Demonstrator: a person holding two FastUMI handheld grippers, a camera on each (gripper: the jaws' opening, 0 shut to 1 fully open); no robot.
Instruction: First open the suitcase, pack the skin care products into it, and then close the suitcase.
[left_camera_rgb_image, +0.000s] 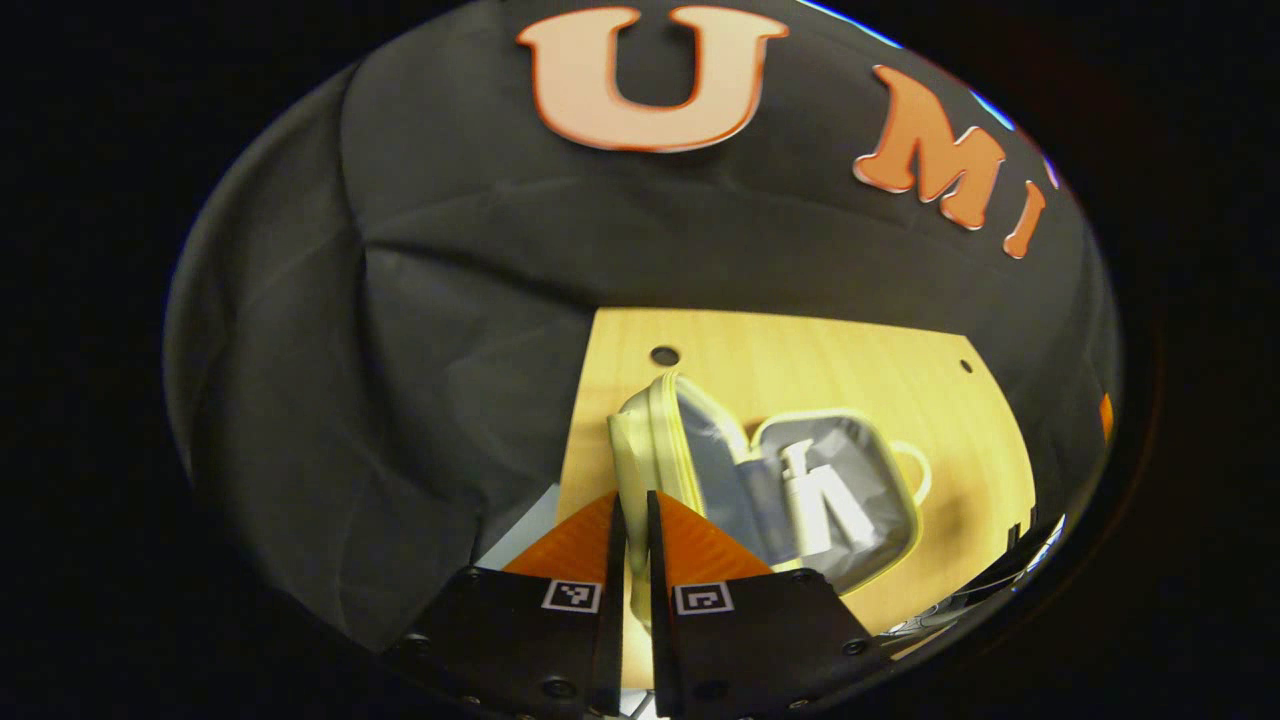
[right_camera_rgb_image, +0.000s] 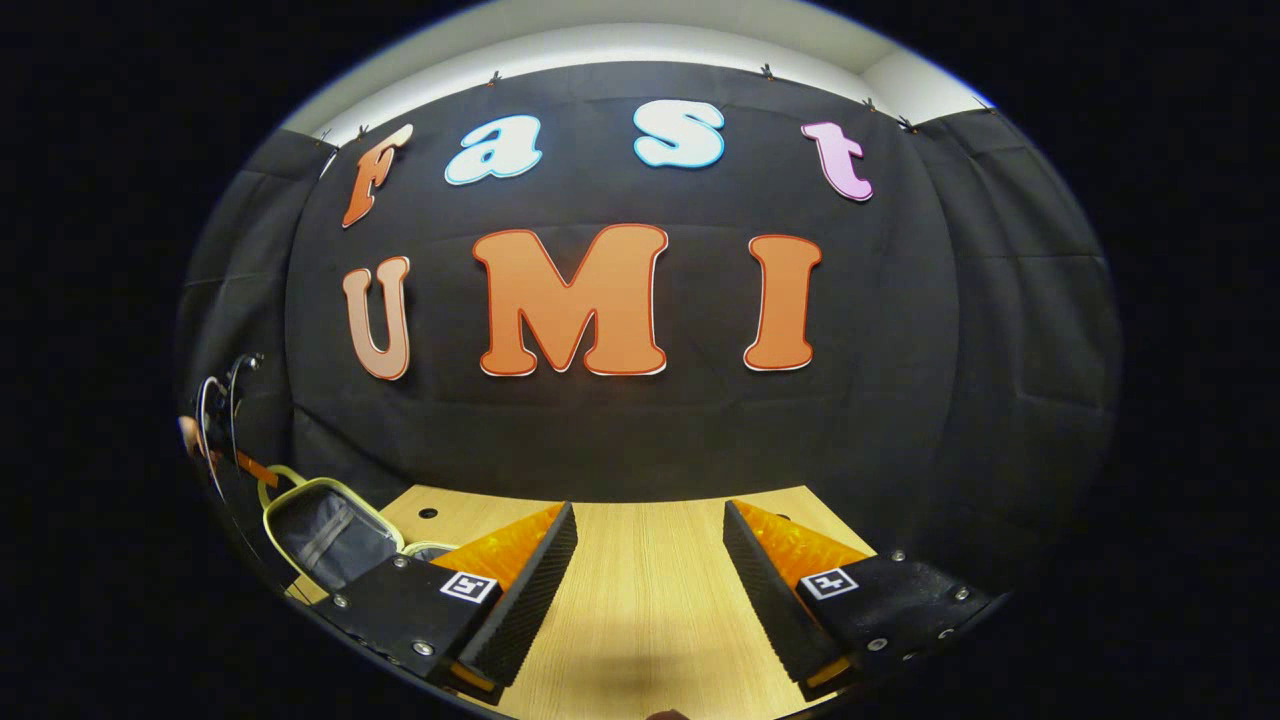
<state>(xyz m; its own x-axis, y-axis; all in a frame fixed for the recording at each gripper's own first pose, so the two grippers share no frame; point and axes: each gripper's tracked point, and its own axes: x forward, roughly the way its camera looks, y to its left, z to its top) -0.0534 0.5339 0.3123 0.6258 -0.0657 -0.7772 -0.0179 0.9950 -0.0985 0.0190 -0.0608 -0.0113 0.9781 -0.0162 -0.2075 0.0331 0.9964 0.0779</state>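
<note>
Lying open on the wooden table (left_camera_rgb_image: 800, 360), pale yellow suitcase (left_camera_rgb_image: 860, 560) with white pump bottle (left_camera_rgb_image: 815, 495) inside its grey lining, left gripper (left_camera_rgb_image: 636, 525) nearly closed on the raised lid (left_camera_rgb_image: 640, 440), right gripper (right_camera_rgb_image: 650, 560) wide open, empty, right of the suitcase.

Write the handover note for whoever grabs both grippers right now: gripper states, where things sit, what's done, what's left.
Left gripper: fingers nearly together on the edge of the raised suitcase lid; whether they pinch it, I cannot tell.
Right gripper: open, empty, above the bare wooden table.
Suitcase: open on the table, lid standing up.
Skin care: a white pump bottle lies inside the suitcase.
Done: opened, bottle packed.
Left: check for any other products, swing the lid down, close the suitcase.
</note>
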